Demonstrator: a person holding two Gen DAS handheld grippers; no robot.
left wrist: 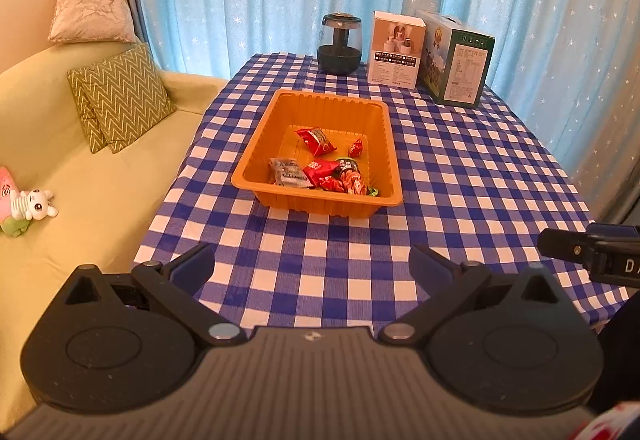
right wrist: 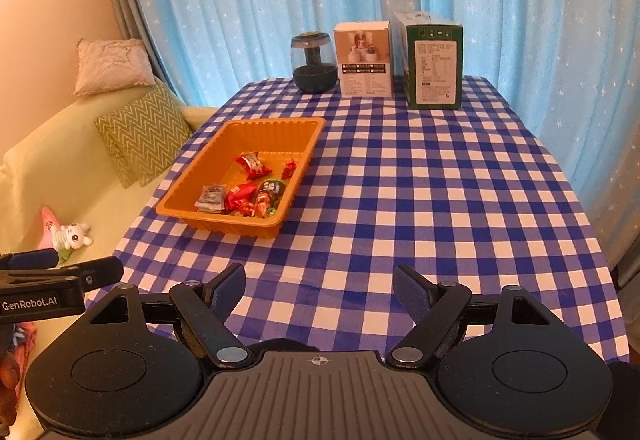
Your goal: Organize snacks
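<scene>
An orange plastic tray (left wrist: 256, 156) stands on the blue-checked table; it also shows in the right wrist view (right wrist: 192, 176). Several snack packets lie in it: a red one (left wrist: 316, 141) toward the back, a small red candy (left wrist: 355, 149), a grey packet (left wrist: 289, 173) and a red pile (left wrist: 340, 178) at the near side. My left gripper (left wrist: 312, 264) is open and empty, above the table's near edge in front of the tray. My right gripper (right wrist: 320, 286) is open and empty, to the right of the tray and nearer the camera.
A dark glass jar (left wrist: 339, 44), a white box (left wrist: 396, 48) and a green box (left wrist: 456, 58) stand at the table's far edge by the blue curtain. A yellow-green sofa (left wrist: 80, 176) with cushions and plush toys (left wrist: 24, 206) is on the left.
</scene>
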